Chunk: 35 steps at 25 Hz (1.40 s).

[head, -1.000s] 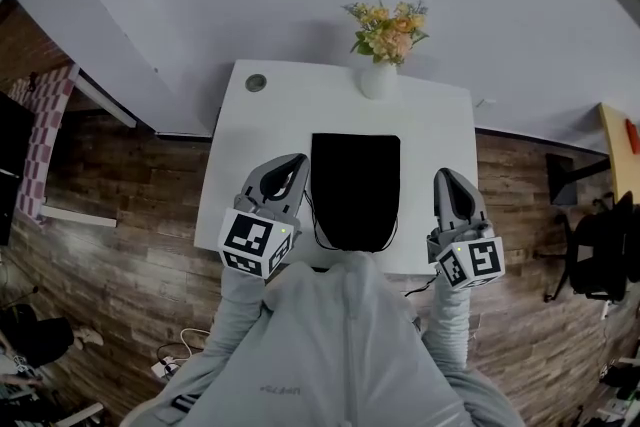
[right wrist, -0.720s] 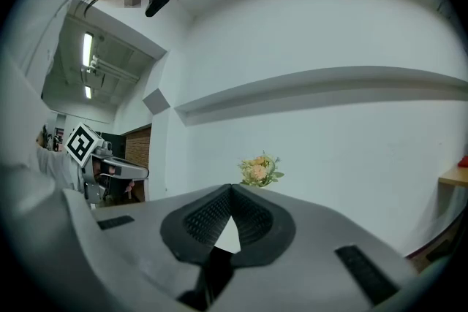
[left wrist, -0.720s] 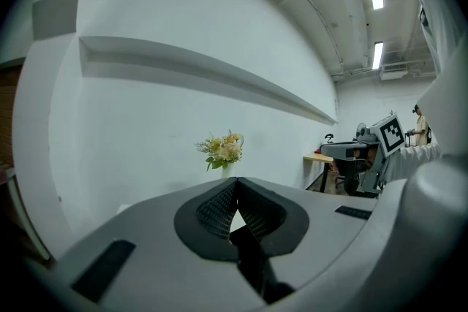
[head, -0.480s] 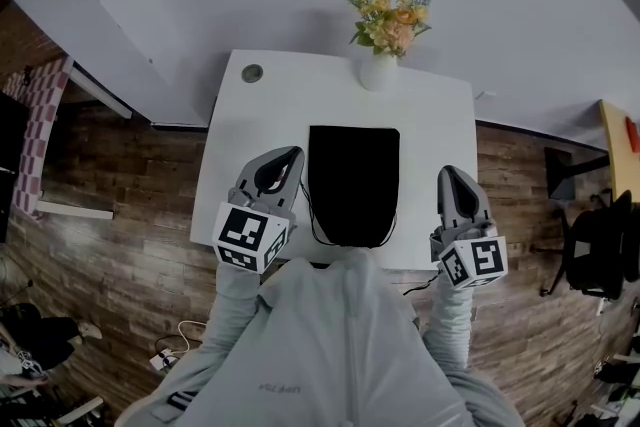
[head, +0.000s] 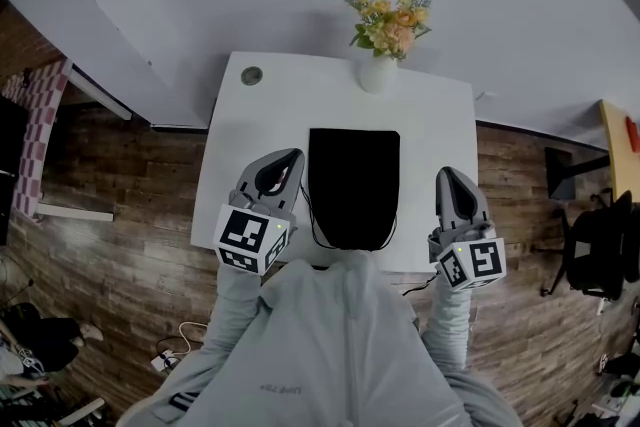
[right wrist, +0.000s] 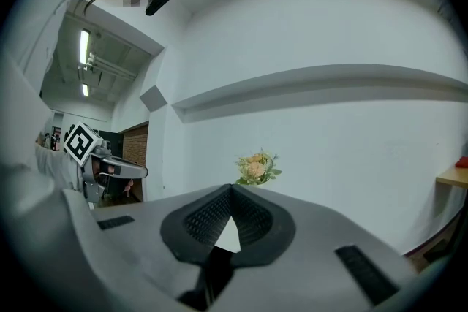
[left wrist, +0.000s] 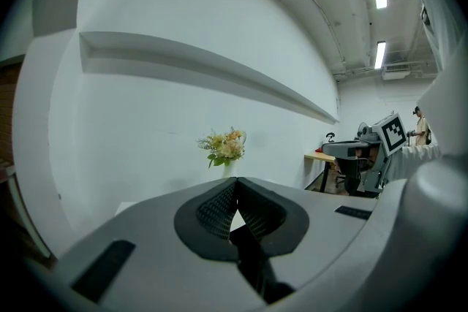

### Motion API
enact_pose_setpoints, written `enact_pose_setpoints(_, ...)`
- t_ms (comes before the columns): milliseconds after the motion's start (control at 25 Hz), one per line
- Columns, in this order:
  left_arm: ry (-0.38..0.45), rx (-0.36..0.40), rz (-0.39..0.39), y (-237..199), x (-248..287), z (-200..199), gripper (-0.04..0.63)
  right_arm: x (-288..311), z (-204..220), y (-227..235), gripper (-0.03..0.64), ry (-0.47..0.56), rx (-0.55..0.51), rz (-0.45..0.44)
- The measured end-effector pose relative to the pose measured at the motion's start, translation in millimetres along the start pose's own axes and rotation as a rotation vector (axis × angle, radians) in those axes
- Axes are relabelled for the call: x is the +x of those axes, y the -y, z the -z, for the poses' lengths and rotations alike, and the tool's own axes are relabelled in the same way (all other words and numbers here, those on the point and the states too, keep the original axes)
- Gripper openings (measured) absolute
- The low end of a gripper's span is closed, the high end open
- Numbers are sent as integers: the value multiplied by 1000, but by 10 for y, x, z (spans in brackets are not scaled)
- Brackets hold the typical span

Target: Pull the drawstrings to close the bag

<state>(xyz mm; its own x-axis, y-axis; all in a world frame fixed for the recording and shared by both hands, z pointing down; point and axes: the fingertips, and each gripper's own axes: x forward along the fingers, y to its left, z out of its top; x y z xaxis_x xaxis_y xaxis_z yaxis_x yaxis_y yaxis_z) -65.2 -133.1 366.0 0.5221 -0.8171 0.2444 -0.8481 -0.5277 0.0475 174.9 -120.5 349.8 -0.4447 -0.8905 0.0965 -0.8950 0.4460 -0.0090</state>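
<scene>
While the bag (head: 352,185) lies between them, left claw (head: 290,158) and right claw (head: 446,175) sit closed, empty.

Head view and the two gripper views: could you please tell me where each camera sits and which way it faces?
Head view: on the person's head, looking steeply down at the white table and black bag; shows torso, sleeves, left gripper and right gripper.
Left gripper view: rides on the left gripper, looking along its shut jaws toward the wall and flowers.
Right gripper view: on the right gripper, along its shut jaws, toward that wall.
Shared: flowers appear in all three.
</scene>
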Motion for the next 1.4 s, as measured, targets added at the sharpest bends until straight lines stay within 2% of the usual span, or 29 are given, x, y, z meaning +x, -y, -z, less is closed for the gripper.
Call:
enact_pose_setpoints(480, 4, 0, 0, -45, -50, -16, 25, -26, 2, 45, 21, 6, 11, 31)
enact_pose_setpoints(680, 8, -4, 1, -42, -69, -15, 25, -13, 64, 6, 21, -27, 18, 20)
enact_pose_setpoints(960, 9, -8, 4, -38, -100, -5, 25, -71, 11, -8, 21, 7, 64, 25)
enact_pose_setpoints(1400, 13, -9, 19, 4, -125, -6, 25, -130, 8, -21, 21, 0, 50, 26)
